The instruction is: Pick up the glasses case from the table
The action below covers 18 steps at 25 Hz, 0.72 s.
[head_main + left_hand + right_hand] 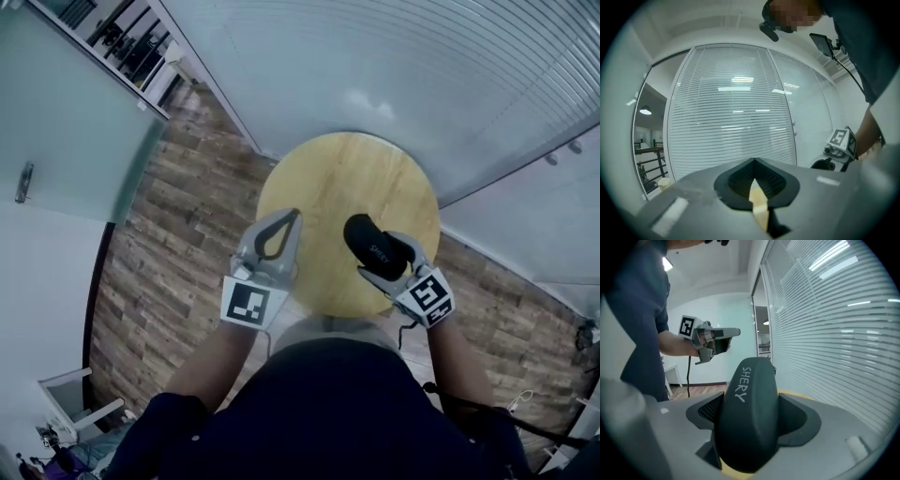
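A black glasses case [367, 239] with white lettering is held above the near right part of the round wooden table [347, 178]. My right gripper [389, 258] is shut on it. In the right gripper view the case [747, 427] fills the space between the jaws and sticks out forward, tilted up. My left gripper [293, 216] hangs over the table's near left edge, shut, with its tips meeting and nothing between them. The left gripper view shows the same closed tips [753, 160], and the right gripper [841, 145] off to the right.
A curved glass wall with white blinds [394, 66] runs right behind the table. Wood-plank floor [178, 206] lies to the left. A frosted glass door [66, 141] stands at far left and a white chair [80, 403] at lower left.
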Motion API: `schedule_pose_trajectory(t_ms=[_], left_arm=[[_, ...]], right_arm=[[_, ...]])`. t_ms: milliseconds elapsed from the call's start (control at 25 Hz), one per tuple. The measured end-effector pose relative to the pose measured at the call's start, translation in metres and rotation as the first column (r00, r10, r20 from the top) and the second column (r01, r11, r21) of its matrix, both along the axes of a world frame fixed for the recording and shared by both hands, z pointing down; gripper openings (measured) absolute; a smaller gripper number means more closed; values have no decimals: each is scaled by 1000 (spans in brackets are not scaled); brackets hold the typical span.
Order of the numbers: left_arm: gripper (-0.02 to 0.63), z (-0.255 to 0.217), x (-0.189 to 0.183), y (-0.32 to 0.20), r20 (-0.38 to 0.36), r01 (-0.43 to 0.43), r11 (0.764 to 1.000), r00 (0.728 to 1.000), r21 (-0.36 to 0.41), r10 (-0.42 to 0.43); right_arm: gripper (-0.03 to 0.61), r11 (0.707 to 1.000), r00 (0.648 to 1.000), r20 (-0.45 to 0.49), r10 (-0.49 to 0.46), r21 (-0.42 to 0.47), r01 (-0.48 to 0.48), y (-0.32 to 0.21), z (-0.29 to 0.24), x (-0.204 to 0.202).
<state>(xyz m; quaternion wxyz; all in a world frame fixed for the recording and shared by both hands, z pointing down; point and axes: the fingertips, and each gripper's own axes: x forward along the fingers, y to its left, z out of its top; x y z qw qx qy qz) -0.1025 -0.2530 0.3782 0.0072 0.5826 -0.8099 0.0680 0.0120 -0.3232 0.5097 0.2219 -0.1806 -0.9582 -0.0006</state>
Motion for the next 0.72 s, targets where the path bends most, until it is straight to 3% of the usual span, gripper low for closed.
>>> schedule_pose_trajectory(t_ms=[280,480,720], left_arm=[[3,-41,26,0,34,-31,999,999,42,29],[3,-61,49,-9,66,-72,995,996,66,68],[3,-75,60,-11,90,-89,993,993,82,82]], right_arm=[[370,998,989,138,45,45,-52,-10,-73,34],[370,991,977,186,105,64,-118,-21,-91,57],[369,989,963,246,110,72,-131,-18,-108,66]])
